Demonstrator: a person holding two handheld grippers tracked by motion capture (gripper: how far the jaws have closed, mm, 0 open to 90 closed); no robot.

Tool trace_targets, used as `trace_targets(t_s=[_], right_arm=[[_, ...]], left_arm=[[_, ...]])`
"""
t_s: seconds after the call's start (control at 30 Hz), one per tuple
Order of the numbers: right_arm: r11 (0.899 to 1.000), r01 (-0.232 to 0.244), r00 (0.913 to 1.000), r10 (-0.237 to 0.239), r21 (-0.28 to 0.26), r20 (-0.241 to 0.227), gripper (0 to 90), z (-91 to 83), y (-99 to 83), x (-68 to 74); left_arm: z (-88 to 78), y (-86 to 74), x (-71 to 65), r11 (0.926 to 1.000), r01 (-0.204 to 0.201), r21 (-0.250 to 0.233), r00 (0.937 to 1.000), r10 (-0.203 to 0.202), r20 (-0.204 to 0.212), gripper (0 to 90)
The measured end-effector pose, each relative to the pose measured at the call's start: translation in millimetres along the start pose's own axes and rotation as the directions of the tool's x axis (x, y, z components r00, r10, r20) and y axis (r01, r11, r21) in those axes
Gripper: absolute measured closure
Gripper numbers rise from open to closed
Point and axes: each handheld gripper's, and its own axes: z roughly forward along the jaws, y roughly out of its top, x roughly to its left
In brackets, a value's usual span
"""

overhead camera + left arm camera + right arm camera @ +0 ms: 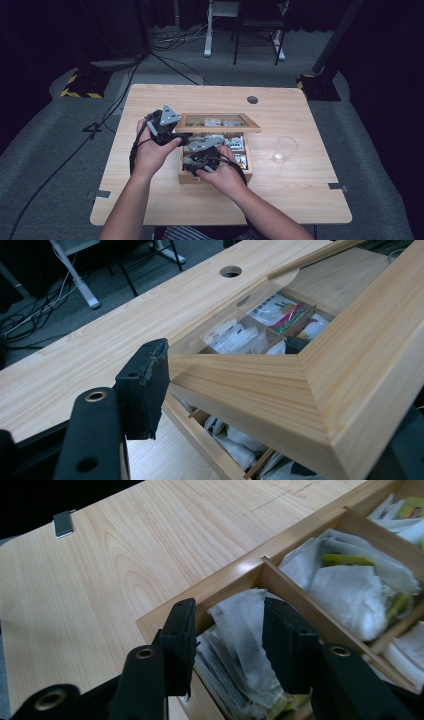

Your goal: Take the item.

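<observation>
A wooden box (212, 176) with compartments of tea bags stands mid-table. Its glass-paned lid (218, 123) is raised, and my left gripper (167, 126) grips the lid's left edge. In the left gripper view the lid frame (280, 375) fills the gap of my left gripper (280, 400), one black pad (145, 385) against its corner. My right gripper (202, 150) reaches down into the box's near left compartment. There, my right gripper (229, 612) stands open around a white tea bag (240, 630), which sits between the jaws without being squeezed.
A clear glass cup (286, 149) stands on the table to the right of the box. A round cable hole (252, 99) lies near the far edge. Other compartments (350, 585) hold more white and yellow packets. Bare tabletop (100, 580) stretches to the left of the box.
</observation>
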Motion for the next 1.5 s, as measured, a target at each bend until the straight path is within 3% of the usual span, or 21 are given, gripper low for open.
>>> trace_targets(t_s=[0.17,0.37,0.53,0.93,1.07,1.2,1.3,1.5], right_arm=[[1.0,-0.016,0.9998,0.016,0.009,-0.015,58.7,7.3,-0.9,-3.2],[1.0,-0.009,0.9999,0.009,0.016,0.008,61.0,10.3,-3.7,-7.4],[1.0,0.015,0.9991,-0.015,0.005,0.039,63.6,8.5,-2.7,-8.4],[0.999,-0.021,0.9992,0.022,-0.027,0.034,64.8,1.8,-0.3,-14.6],[1.0,-0.019,0.9993,0.02,-0.022,0.031,69.5,2.3,-0.3,-13.0],[1.0,0.029,0.9979,-0.029,0.005,0.058,72.2,5.7,-1.9,-8.5],[0.994,0.102,0.9872,-0.106,0.037,0.119,74.8,8.3,-3.3,-2.5],[0.992,0.109,0.9857,-0.115,0.058,0.123,84.0,9.1,-4.5,-2.5]], left_arm=[[-0.1,0.0,0.1,1.0,-0.004,0.002,1.0,0.004,-0.001,36.0],[1.0,0.4,-1.3,0.9999,-0.016,0.001,0.9999,0.016,0.003,35.3],[3.6,1.2,-4.7,0.9993,-0.036,0.006,0.9993,0.036,0.008,35.3],[3.7,1.2,-4.4,0.9996,-0.029,0.001,0.9995,0.029,0.009,35.3],[3.7,1.1,-4.4,0.9996,-0.03,0.002,0.9995,0.03,0.01,35.3],[3.8,1.1,-4.0,0.9996,-0.029,0.0,0.9995,0.029,0.013,35.2],[3.8,1.1,-4.0,0.9996,-0.029,0.0,0.9995,0.029,0.012,35.2],[4.1,0.9,-3.8,0.9996,-0.027,-0.001,0.9995,0.027,0.017,35.0]])
